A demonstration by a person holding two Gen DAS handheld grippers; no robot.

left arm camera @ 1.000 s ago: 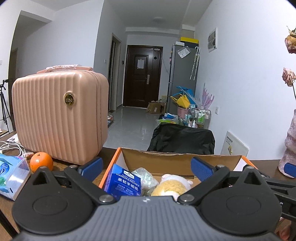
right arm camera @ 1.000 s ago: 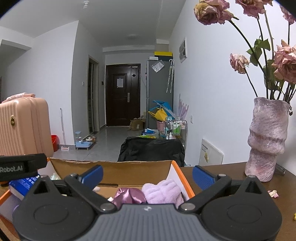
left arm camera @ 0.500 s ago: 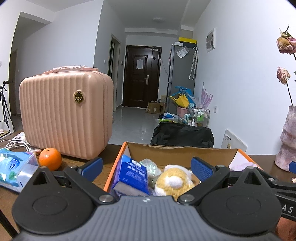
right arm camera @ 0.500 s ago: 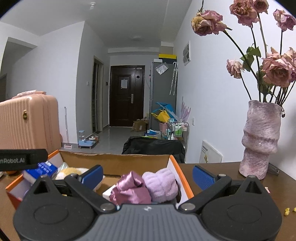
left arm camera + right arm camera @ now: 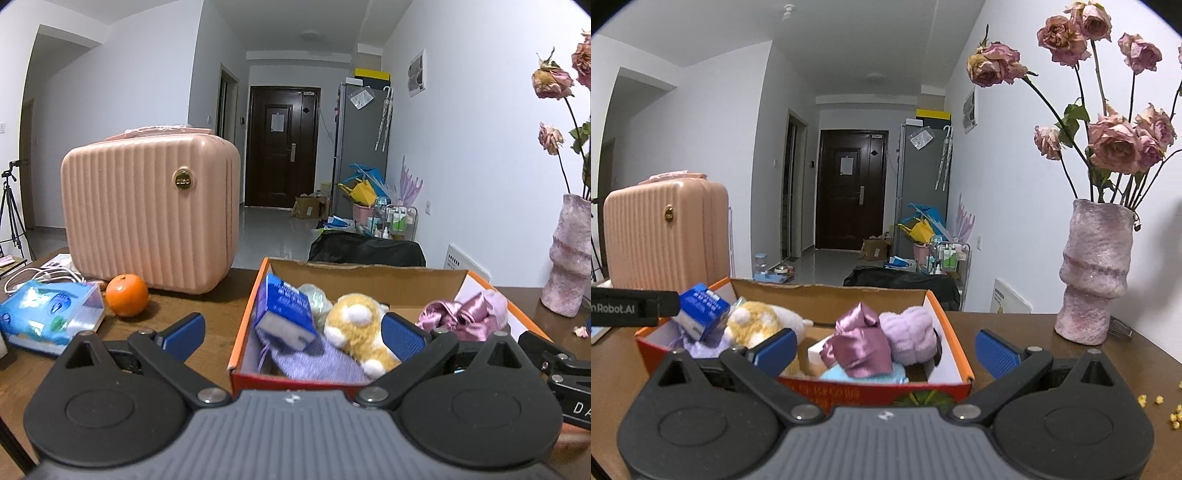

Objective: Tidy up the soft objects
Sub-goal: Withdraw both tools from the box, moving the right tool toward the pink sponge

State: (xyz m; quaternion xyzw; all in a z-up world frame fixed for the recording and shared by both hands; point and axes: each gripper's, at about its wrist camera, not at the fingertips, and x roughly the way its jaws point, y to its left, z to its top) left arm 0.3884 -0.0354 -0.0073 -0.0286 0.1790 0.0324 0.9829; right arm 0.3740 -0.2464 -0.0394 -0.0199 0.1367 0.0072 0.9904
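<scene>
A brown wooden table [image 5: 207,314] holds everything. An open orange box [image 5: 243,332] sits in the middle, full of soft things. To its left, far back, stands a pink case [image 5: 147,214]. An orange [image 5: 126,300] sits just in front of the case. A blue tissue pack [image 5: 48,317] lies near the orange, and white cables [image 5: 40,275] lie behind it. On the right stands a pink vase [image 5: 1095,273]. Yellow crumbs [image 5: 1160,406] lie near the right edge.

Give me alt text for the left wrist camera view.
An open left gripper hovers before an orange cardboard box of soft items: yellow plush toy, blue tissue pack, pink satin cloth. A round orange fruit and pink ribbed suitcase sit left.
</scene>
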